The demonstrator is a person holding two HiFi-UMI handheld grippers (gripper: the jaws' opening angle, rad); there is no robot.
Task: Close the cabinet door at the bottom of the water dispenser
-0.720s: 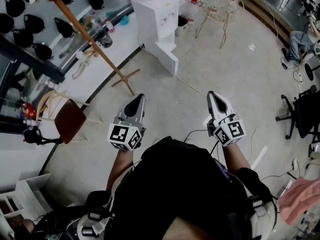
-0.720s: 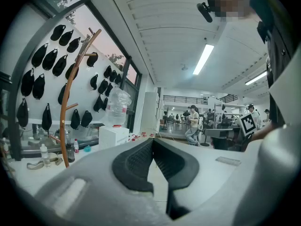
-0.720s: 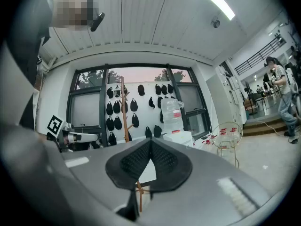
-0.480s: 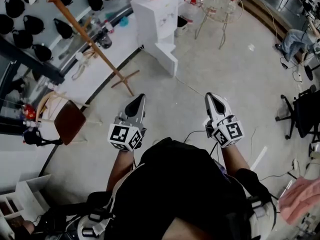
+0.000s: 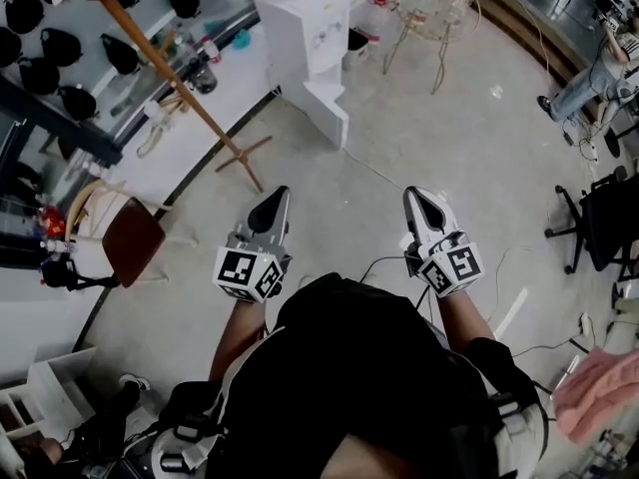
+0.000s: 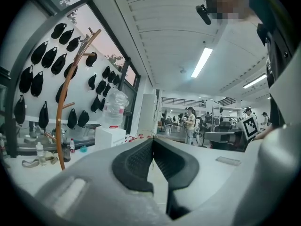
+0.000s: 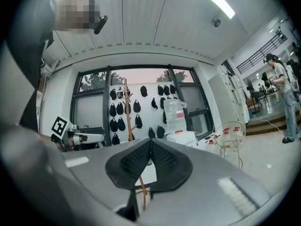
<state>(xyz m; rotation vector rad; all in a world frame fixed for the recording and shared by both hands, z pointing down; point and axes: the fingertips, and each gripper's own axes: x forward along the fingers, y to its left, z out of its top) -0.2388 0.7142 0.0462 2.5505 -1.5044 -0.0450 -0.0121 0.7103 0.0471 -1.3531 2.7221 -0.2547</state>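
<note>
The white water dispenser (image 5: pixel 305 23) stands far ahead by the wall, a clear bottle (image 7: pixel 174 111) on top of it. Its bottom cabinet door (image 5: pixel 329 116) hangs open toward the floor in front. My left gripper (image 5: pixel 277 196) and right gripper (image 5: pixel 413 196) are held level side by side, well short of the dispenser. Both are shut with nothing between the pads. In the left gripper view the shut gripper (image 6: pixel 153 141) points toward the dispenser (image 6: pixel 110 136). In the right gripper view the dispenser (image 7: pixel 182 138) shows just right of the shut gripper (image 7: pixel 150 141).
A wooden coat rack (image 5: pixel 175 83) leans at the left, a brown chair (image 5: pixel 132 239) below it. A wire stand (image 5: pixel 431 8) is right of the dispenser. An office chair (image 5: pixel 604 218), floor cables (image 5: pixel 384 259) and a person (image 5: pixel 579 88) are at the right.
Both grippers stay shut and side by side; the right one has drifted slightly left. The dispenser has slid a little up and left in the picture. The person at the right has walked further in.
</note>
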